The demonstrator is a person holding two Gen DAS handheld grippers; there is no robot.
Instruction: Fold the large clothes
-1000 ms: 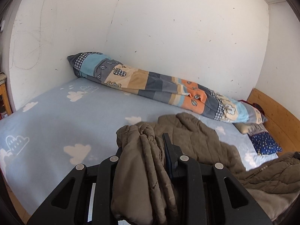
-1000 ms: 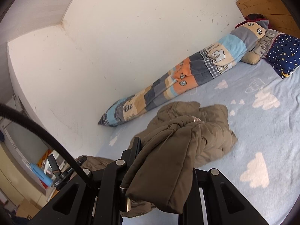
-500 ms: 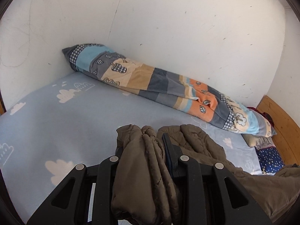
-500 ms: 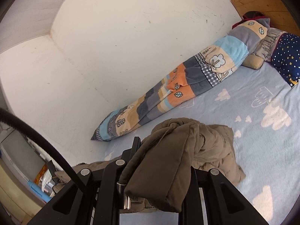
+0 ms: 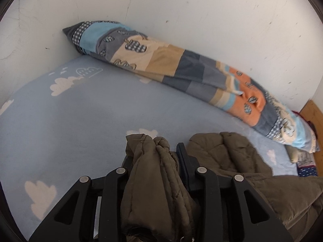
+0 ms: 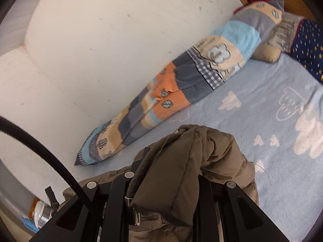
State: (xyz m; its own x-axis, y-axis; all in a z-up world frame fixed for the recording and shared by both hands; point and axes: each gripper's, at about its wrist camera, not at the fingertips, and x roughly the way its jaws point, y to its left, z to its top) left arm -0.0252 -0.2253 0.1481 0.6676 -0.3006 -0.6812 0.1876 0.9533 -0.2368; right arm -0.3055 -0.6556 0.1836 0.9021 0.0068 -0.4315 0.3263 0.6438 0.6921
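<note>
Count: 1 olive padded jacket, 2 hand-held grippers (left, right), 1 rolled patchwork quilt at 12 o'clock, 1 cloud-print bed, 1 navy star pillow and 1 tan pillow at 2 o'clock.

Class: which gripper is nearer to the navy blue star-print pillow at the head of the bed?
Right. From the right gripper the navy blue star-print pillow lies up the bed at upper right; from the left gripper it shows only at the far right edge.
</note>
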